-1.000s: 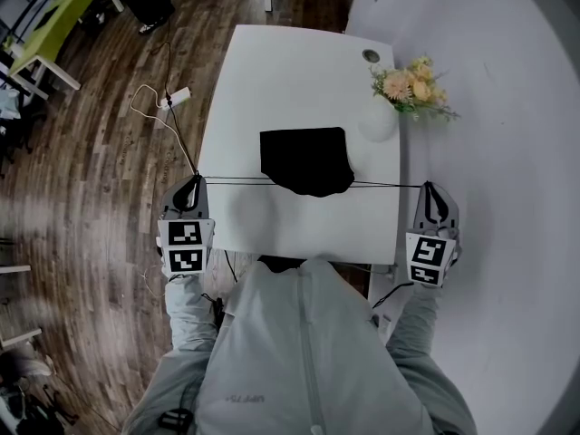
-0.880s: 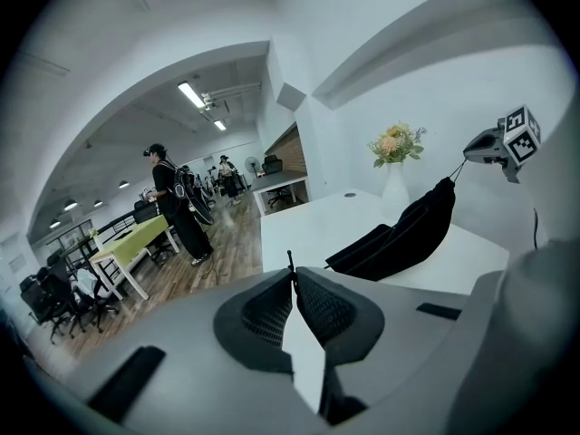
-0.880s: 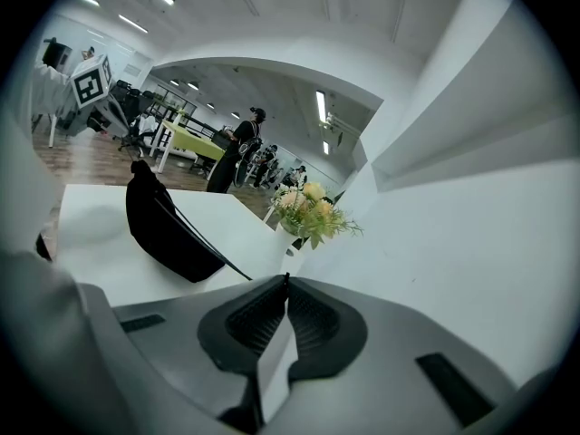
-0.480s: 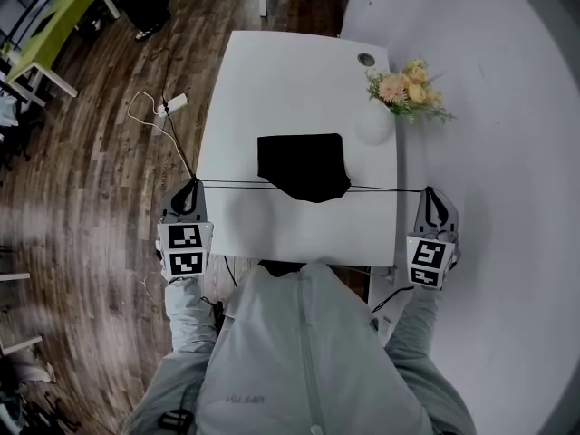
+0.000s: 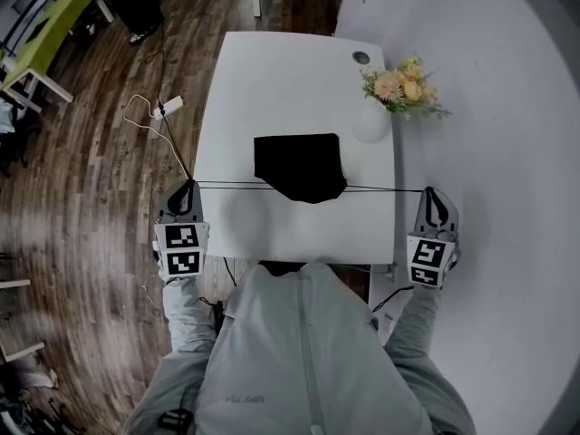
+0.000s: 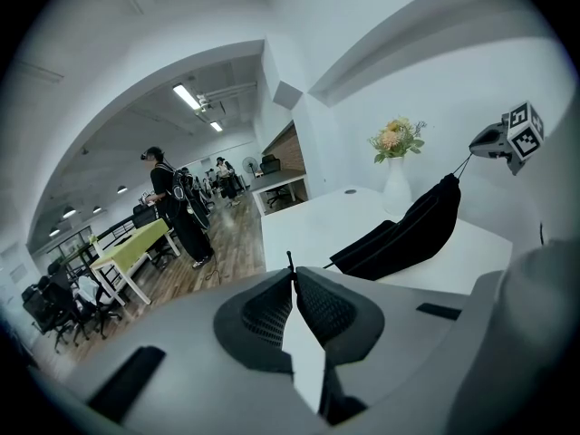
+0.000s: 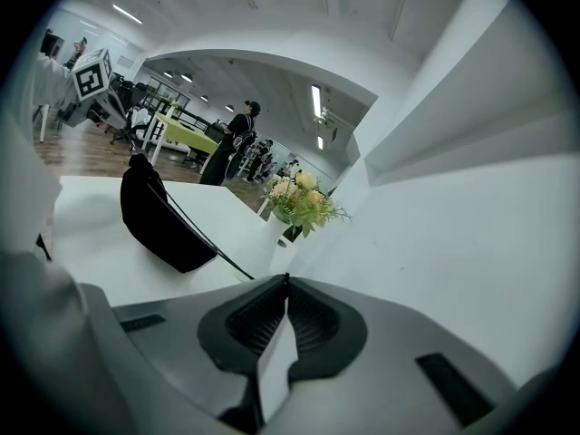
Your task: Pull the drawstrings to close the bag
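Note:
A black drawstring bag (image 5: 300,165) lies on the white table (image 5: 272,80), its near end gathered. Thin black drawstrings (image 5: 227,185) run taut from that end out to both sides. My left gripper (image 5: 186,191) sits off the table's left edge, shut on the left string end. My right gripper (image 5: 435,196) hangs past the right edge, shut on the right string (image 7: 213,246). In the left gripper view the bag (image 6: 408,229) stands lifted at one end, toward the right gripper (image 6: 485,141). In the right gripper view the bag (image 7: 154,216) rises dark above the tabletop.
A white vase of flowers (image 5: 385,102) stands at the table's far right corner, close to the bag. A power strip with cable (image 5: 168,107) lies on the wooden floor to the left. A green table (image 5: 45,34) stands far left. People stand in the office behind (image 6: 177,207).
Both grippers keep their places with the strings taut. The bag looks about the same; the head camera has shifted slightly.

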Tool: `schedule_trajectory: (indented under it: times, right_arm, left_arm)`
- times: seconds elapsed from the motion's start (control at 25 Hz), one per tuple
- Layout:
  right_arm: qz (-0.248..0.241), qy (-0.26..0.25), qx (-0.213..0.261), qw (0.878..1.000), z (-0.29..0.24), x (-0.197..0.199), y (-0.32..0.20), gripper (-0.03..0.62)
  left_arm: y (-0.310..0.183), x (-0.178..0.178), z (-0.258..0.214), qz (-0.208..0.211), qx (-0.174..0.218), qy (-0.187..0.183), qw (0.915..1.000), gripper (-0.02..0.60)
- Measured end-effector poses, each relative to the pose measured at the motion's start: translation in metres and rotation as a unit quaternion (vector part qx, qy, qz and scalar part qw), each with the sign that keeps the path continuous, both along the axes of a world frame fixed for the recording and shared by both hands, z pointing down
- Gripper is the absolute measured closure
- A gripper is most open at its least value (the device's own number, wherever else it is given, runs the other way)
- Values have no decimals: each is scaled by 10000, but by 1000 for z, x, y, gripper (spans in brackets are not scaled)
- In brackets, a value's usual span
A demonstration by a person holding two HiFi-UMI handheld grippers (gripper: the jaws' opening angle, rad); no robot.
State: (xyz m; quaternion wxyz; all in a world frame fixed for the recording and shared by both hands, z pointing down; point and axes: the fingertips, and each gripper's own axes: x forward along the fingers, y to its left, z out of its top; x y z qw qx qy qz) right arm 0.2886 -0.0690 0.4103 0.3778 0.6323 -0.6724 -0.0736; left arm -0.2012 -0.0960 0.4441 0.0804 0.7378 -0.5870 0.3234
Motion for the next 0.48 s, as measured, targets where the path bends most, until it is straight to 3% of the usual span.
schedule_trajectory:
  times: [0.48]
  right_arm:
    - [145, 11, -54, 9999, 7, 9, 1, 565]
  left_arm:
    - [-1, -2, 7, 1, -71, -12, 10000, 546]
